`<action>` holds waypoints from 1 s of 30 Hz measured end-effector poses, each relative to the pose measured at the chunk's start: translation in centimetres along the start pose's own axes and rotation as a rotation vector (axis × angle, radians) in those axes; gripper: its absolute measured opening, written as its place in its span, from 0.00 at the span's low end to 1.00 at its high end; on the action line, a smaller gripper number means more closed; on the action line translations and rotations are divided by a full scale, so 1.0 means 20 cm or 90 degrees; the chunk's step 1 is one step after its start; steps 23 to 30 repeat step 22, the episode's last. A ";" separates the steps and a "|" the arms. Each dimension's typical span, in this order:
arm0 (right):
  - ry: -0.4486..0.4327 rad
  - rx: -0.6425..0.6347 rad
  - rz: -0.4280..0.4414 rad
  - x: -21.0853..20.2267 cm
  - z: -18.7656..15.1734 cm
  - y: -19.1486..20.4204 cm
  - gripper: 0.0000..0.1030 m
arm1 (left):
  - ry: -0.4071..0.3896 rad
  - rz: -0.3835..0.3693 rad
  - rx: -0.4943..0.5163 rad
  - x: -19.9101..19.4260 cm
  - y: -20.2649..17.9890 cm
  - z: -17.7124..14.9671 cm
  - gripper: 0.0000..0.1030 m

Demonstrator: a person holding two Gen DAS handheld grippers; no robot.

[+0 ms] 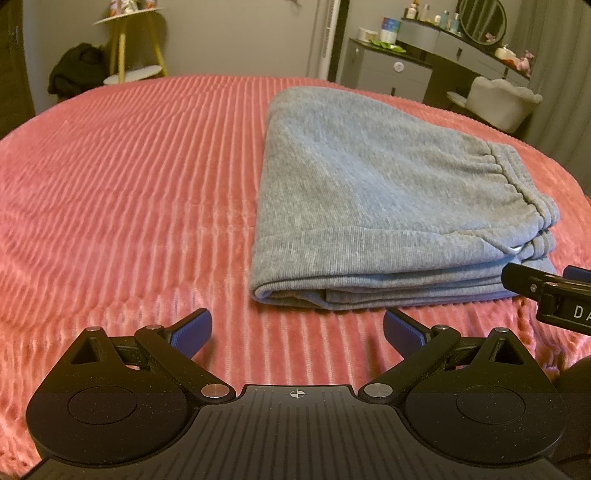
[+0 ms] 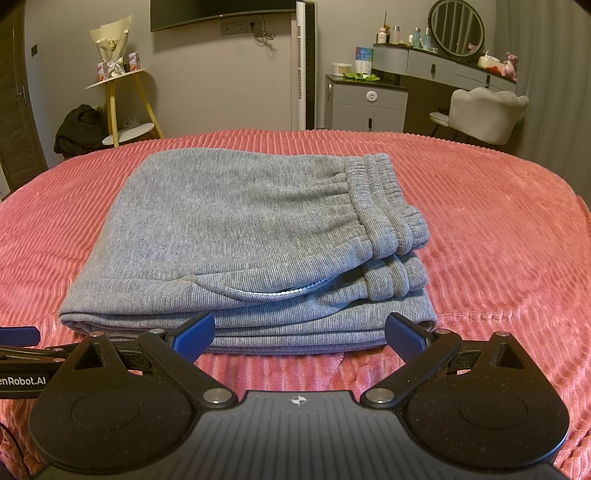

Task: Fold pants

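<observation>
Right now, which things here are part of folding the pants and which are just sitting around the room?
Part of the job:
- grey pants, folded in a stack on the pink bedspread
- left gripper, jaws open
- right gripper, jaws open

Just lying about:
- yellow side table with bouquet
- dark clothing heap
- vanity, mirror, white chair

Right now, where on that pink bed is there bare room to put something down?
Left of the folded grey pants the pink bedspread lies bare out to its edge. A narrower bare stretch lies right of the waistband. The strip before the pants is crowded: left gripper and right gripper wait there, jaws open.
</observation>
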State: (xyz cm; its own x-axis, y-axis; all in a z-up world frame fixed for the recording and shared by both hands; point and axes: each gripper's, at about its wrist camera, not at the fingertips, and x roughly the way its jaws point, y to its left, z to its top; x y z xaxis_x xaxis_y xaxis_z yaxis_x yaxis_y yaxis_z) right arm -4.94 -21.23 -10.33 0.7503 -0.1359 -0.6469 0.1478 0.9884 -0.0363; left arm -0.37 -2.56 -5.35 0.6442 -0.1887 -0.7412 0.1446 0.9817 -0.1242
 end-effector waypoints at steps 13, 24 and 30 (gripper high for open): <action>0.000 0.000 -0.001 0.00 0.00 0.01 0.96 | -0.014 -0.004 0.026 -0.01 -0.03 -0.02 0.99; 0.000 0.001 -0.001 -0.01 0.00 0.01 0.96 | -0.009 -0.007 0.028 0.00 -0.02 -0.02 0.99; 0.000 0.001 -0.001 -0.01 0.00 0.01 0.96 | -0.009 -0.007 0.028 0.00 -0.02 -0.02 0.99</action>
